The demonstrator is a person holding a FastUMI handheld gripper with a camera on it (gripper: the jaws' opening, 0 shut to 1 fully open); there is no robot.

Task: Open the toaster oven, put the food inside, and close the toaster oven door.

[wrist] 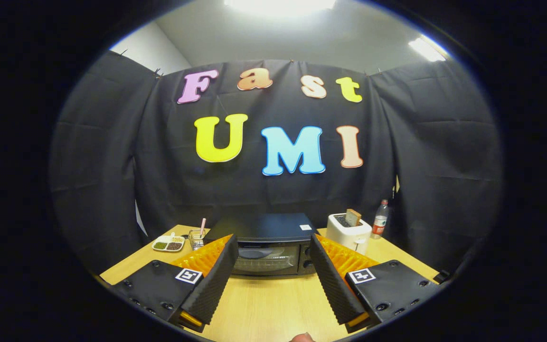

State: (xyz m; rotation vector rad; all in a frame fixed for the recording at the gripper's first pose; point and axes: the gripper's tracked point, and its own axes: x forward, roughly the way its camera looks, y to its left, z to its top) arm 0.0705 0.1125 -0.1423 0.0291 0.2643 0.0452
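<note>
Toaster oven (268,247) sits at the back middle of the wooden table (273,304), against the black cloth wall, door shut. Through the glass we see a pale shape inside, maybe a tray or plate; too dim to tell if food is on it. Gripper (272,259) hangs above the table with its fingers spread wide, gripping nothing, and the oven shows in the gap between them, beyond the tips.

Left of the oven: a small divided dish (169,244) with dark and green fillings, and a clear cup (197,237) with a pink stick in it. Right of the oven: a white pop-up toaster (348,232) with a slice of bread (353,217) standing in its slot, and a bottle (380,219) behind it.

We judge this scene fits two stages: door shut ahead of loading, or door shut again with the food already in. One frame can't settle which, so we don't call a step.

If the door gets handled, we'd say: come in square to the oven front, keep the fingers apart until they bracket the handle at the door's top edge, then close firmly and swing along the hinge arc rather than pulling straight back, so the light oven doesn't slide on the table. We can't make out the handle clearly.
</note>
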